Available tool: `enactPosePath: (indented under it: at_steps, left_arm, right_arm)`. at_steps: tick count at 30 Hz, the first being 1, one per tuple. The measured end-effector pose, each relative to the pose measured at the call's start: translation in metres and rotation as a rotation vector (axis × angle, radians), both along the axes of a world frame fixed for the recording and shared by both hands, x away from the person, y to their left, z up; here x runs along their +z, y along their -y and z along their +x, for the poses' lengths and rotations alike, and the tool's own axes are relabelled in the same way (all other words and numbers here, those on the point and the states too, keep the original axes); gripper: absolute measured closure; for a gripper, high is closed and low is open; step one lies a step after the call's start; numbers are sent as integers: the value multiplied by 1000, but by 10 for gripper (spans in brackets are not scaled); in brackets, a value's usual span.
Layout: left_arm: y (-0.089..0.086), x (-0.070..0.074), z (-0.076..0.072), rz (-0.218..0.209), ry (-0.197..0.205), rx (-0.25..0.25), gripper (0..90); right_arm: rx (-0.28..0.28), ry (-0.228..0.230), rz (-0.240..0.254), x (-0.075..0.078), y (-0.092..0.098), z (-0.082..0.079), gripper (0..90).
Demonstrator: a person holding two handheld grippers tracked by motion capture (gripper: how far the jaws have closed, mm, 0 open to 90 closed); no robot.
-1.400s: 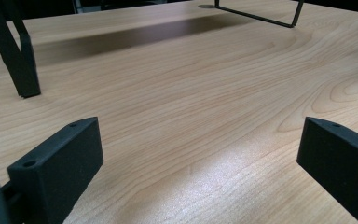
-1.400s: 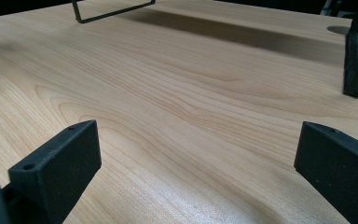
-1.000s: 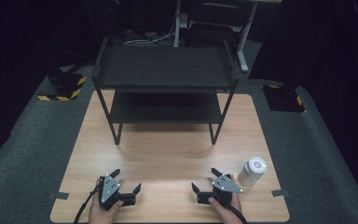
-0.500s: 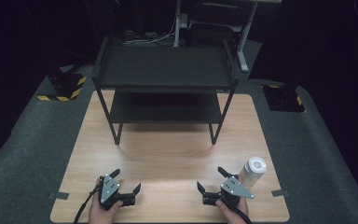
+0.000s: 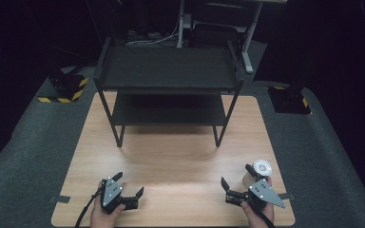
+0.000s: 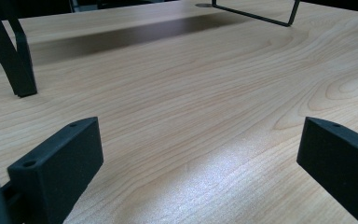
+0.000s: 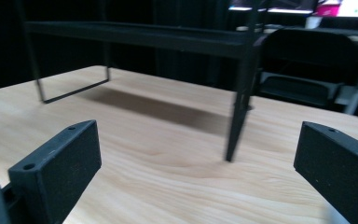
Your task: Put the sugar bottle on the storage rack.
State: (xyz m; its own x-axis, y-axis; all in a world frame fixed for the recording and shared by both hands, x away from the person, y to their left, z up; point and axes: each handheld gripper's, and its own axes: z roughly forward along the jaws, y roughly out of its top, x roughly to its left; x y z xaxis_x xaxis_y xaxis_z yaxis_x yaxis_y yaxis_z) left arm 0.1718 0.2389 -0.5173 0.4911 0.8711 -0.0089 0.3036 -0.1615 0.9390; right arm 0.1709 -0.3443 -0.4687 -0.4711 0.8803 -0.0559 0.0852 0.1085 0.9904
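At the table's near right stands a small cylinder (image 5: pixel 262 167) with a white lid and a tan body. My right gripper (image 5: pixel 237 176) is open just left of it, and its far jaw overlaps the cylinder's side in the high view; I cannot tell if they touch. My left gripper (image 5: pixel 128 184) is open low over the near left of the wooden table (image 5: pixel 180 156). In the left gripper view the left gripper (image 6: pixel 200 137) has bare wood between its jaws. In the right gripper view the right gripper (image 7: pixel 198 140) is open and faces the rack.
A black two-tier rack (image 5: pixel 168 71) stands on the far half of the table; one of its legs (image 6: pixel 16 60) is ahead of the left gripper, and another leg (image 7: pixel 238 102) is ahead of the right one. Dark carpet (image 5: pixel 28 156) surrounds the table.
My right gripper has shifted right and nearer to me, ending beside the cylinder. The left gripper has stayed in place.
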Motion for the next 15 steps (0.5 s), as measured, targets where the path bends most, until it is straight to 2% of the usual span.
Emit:
enactPosePath:
  at_steps: [6, 8, 11, 15]
  left_arm:
    - [0, 0, 0, 1, 1, -1, 5]
    - [0, 0, 0, 1, 1, -1, 5]
    - [0, 0, 0, 1, 1, -1, 5]
    - [0, 0, 0, 1, 0, -2, 5]
  right_arm:
    - [-95, 33, -13, 1, 15, -11, 2]
    - [-107, 34, -6, 1, 18, -12, 1]
    - [-159, 31, 1, -3, 26, -15, 1]
    - [-197, 14, -11, -10, 29, -13, 0]
